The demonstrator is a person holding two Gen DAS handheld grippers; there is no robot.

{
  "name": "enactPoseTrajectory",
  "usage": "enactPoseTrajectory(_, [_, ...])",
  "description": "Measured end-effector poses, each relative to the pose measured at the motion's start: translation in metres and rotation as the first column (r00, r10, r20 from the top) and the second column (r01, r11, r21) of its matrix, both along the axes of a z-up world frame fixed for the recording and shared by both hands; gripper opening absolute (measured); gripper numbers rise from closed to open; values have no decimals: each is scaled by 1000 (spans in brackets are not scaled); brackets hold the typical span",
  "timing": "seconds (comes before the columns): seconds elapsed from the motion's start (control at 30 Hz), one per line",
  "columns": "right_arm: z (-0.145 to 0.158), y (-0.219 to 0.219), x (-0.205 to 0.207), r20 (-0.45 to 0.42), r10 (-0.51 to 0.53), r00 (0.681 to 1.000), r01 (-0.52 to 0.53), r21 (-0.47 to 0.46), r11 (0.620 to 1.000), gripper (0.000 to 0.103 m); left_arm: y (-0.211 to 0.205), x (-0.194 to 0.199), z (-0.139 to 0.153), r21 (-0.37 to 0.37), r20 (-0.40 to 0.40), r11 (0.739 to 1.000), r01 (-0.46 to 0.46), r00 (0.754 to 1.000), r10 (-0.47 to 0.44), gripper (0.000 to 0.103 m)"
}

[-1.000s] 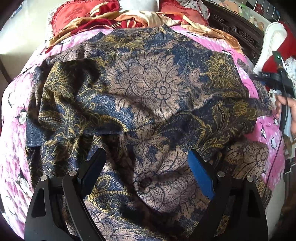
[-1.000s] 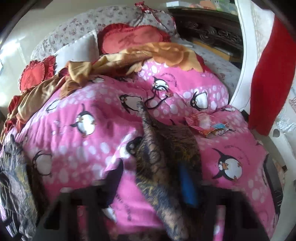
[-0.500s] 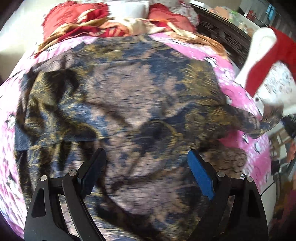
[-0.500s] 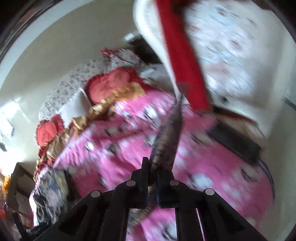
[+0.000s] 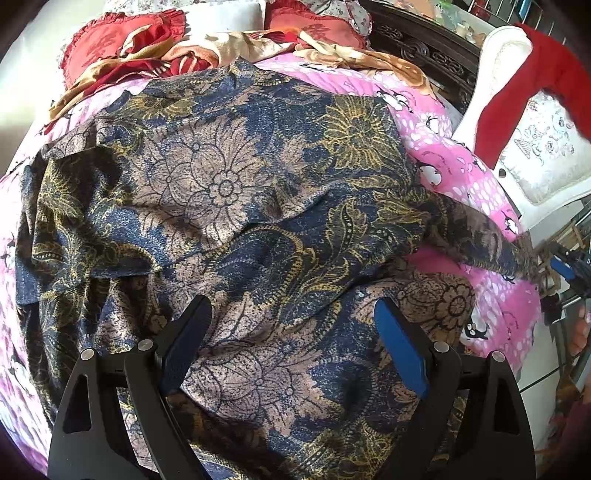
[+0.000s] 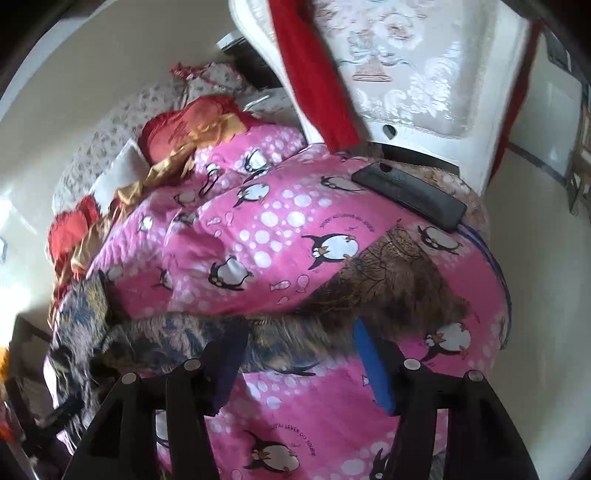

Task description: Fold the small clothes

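The right gripper (image 6: 295,354) is opening, its sleeve (image 6: 388,273) slack between the jaws; let it drop flat before withdrawing. The left gripper (image 5: 288,343) hovers spread, empty, over the shirt (image 5: 221,192) just ahead

garment (image 5: 236,206) spread on quilt (image 5: 436,147), pillows (image 5: 110,40) behind

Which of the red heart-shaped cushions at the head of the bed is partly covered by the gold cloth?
The left red cushion: the gold cloth drapes over its lower edge. The right red cushion shows more fully.
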State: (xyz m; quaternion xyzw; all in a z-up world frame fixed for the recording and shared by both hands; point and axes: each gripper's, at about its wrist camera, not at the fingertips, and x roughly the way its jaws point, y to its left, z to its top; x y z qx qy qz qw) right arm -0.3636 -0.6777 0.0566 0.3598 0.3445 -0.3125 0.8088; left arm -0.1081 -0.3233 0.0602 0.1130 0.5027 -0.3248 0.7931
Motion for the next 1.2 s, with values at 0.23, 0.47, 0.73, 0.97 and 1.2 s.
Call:
enactPoseTrajectory(0.23, [-31,-42,-36,8,-280,960,277,131,952,58,-23,11,15,-29,60,1000,-3,998,5,90])
enactPoseTrajectory(0.47, [-54,-93,-11,-77,-178,981,182,51,982,58,-59,16,2,-7,51,1000,25,998,-25,90])
enactPoseTrajectory(0.73, [-54,-95,4,-110,-39,993,37,-24,999,8,-76,-2,-38,85,-33,991,105,994,-103,90])
enactPoseTrajectory(0.97, [66,-114,-19,150,-83,985,102,-121,987,7,-72,-13,-40,83,-9,990,118,993,-118,90])
enactPoseTrajectory(1.2, [163,-85,25,306,69,949,-28,-138,990,7,-36,-20,-17,-2,-36,990,142,989,-142,90])
